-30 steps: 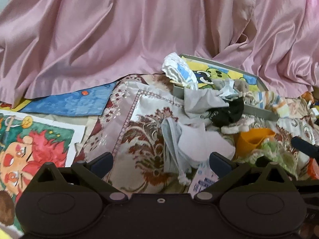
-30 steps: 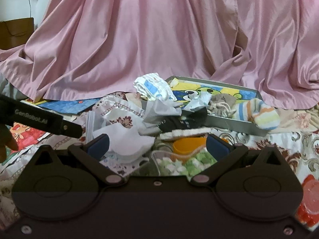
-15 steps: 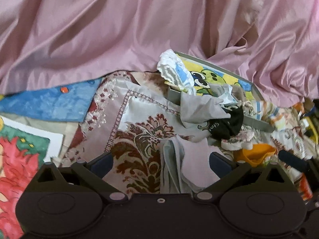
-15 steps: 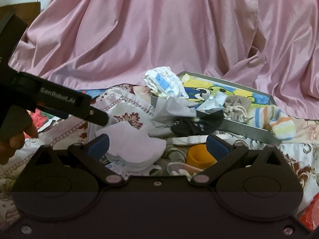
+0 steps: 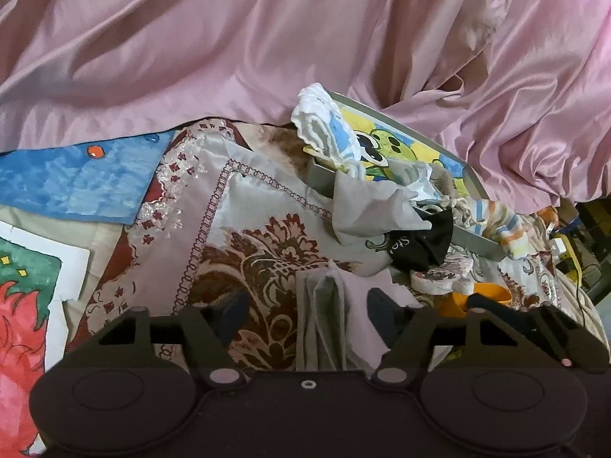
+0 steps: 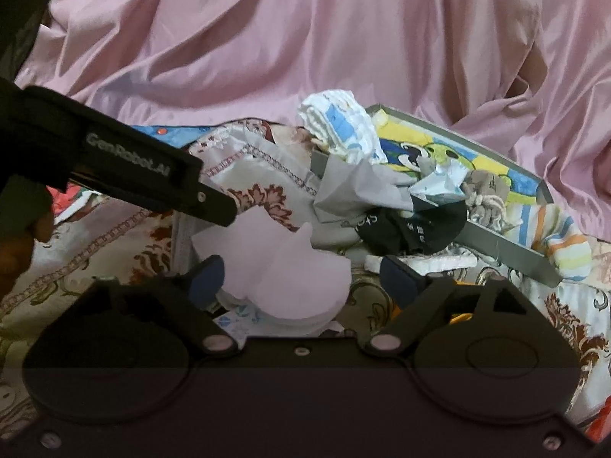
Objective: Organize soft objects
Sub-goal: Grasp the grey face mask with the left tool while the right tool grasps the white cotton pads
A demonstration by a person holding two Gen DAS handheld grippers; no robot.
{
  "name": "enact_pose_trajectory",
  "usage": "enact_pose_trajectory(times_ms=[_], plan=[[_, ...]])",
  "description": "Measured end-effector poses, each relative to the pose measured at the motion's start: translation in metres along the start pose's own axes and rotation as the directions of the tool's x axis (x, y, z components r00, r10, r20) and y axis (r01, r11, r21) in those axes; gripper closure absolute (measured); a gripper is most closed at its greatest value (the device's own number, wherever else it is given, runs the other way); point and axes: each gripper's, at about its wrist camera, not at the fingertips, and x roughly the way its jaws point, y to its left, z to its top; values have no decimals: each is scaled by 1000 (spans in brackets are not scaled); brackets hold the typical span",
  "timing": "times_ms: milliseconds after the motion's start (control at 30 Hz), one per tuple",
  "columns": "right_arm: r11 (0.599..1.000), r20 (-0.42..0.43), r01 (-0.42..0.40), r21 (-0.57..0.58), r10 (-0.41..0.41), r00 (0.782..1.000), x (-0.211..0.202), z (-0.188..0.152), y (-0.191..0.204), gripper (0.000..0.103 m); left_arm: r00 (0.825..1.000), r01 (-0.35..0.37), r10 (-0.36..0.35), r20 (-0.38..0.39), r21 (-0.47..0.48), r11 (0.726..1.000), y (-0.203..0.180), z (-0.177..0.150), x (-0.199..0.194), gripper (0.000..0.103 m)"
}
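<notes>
A pale pink soft cloth with a grey band [image 5: 328, 305] lies on the patterned bedspread [image 5: 244, 229]. My left gripper [image 5: 307, 311] is open with its jaws on either side of the cloth's grey edge. My right gripper [image 6: 301, 274] is open around the pink cloth [image 6: 282, 263] from the other side. A grey tray [image 6: 508, 244] with a cartoon print holds a white-blue cloth [image 6: 340, 126], a grey cloth [image 6: 355, 187], a black cloth [image 6: 416, 225] and a striped sock [image 6: 561, 240]. The left gripper's arm [image 6: 126, 168] crosses the right wrist view.
A pink satin sheet [image 5: 267, 38] rises behind everything. An orange cup [image 5: 485, 297] and a flat white piece [image 5: 443, 276] lie by the tray's front. Coloured drawings [image 5: 76, 175] lie at the left. Cables and clutter [image 5: 569, 244] show at far right.
Both grippers have moved forward and lower onto the pink cloth. Their jaws have narrowed around it. The left gripper's arm has come further into the right wrist view.
</notes>
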Motion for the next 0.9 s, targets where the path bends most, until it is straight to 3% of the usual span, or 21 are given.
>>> enact_pose_trajectory(times_ms=[100,300,667,900], plan=[[1000,-23,8,2,-8,1000,9,-2,4,37,1000,9,-9,-9,-9,1000,3,0,2,49],[1000,-50,8,-3,-8,999,22,-9,4,42,1000,22,-23,-14,-20,1000,5,-2,3,62],[999,-63,-24,-36,22,998,21,-17,6,48,1000,10,-11,-20,-70,997,14,-1,6,68],[999,-70,-36,-38,34,997,20,-18,8,61,1000,12,-13,-21,-68,998,14,-1,5,75]])
